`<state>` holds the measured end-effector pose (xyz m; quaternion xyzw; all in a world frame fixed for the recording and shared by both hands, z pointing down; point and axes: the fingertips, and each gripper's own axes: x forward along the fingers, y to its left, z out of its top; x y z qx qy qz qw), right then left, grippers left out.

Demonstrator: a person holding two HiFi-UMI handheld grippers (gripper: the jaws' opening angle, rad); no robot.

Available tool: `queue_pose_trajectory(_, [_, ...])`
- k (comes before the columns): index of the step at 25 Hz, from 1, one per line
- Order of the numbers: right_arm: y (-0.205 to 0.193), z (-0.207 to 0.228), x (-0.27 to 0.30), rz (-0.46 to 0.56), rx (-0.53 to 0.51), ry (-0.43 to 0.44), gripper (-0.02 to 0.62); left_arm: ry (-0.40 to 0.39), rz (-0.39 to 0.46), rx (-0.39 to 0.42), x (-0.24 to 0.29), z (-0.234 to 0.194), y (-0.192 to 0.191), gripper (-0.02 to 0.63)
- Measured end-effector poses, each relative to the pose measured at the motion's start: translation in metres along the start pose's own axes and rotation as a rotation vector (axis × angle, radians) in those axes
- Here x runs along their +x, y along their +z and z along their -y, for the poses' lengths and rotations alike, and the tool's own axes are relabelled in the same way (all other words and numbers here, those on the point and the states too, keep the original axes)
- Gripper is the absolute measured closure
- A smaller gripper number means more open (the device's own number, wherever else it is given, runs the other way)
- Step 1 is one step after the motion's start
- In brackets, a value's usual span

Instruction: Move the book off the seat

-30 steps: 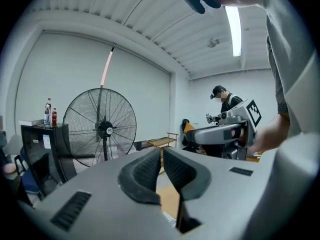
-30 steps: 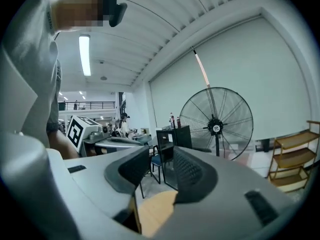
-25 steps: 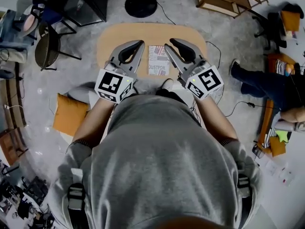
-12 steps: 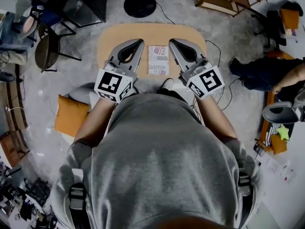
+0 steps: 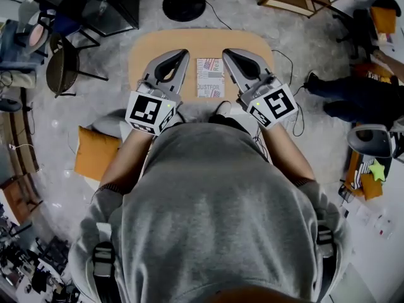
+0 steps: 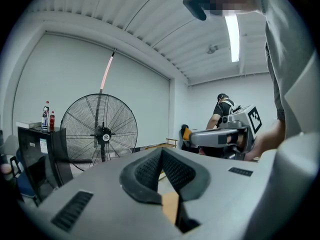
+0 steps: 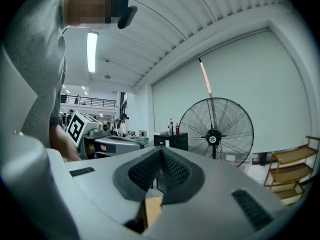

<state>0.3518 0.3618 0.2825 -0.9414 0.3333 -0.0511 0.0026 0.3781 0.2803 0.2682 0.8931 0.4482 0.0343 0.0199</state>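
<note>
Since a second ago the right gripper (image 5: pixel 228 53) has swung slightly away from the book, and its jaws have closed; they now meet with nothing between them. The left gripper (image 5: pixel 184 54) is closed just as tightly and is also empty. Both hang over the tan, round-cornered wooden seat (image 5: pixel 202 41) at the upper centre of the head view. The white book with red and grey print (image 5: pixel 210 77) lies flat on that seat between the two grippers — neither holds it.
</note>
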Motion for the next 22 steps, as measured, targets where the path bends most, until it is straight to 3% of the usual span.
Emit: queue_pose_trajectory(22, [-0.0022, -0.0035, -0.0005, -0.03, 0.005, 0.022, 0.591, -0.028, -0.016, 0.025, 0.0011, 0.0054, -0.001, 0.589])
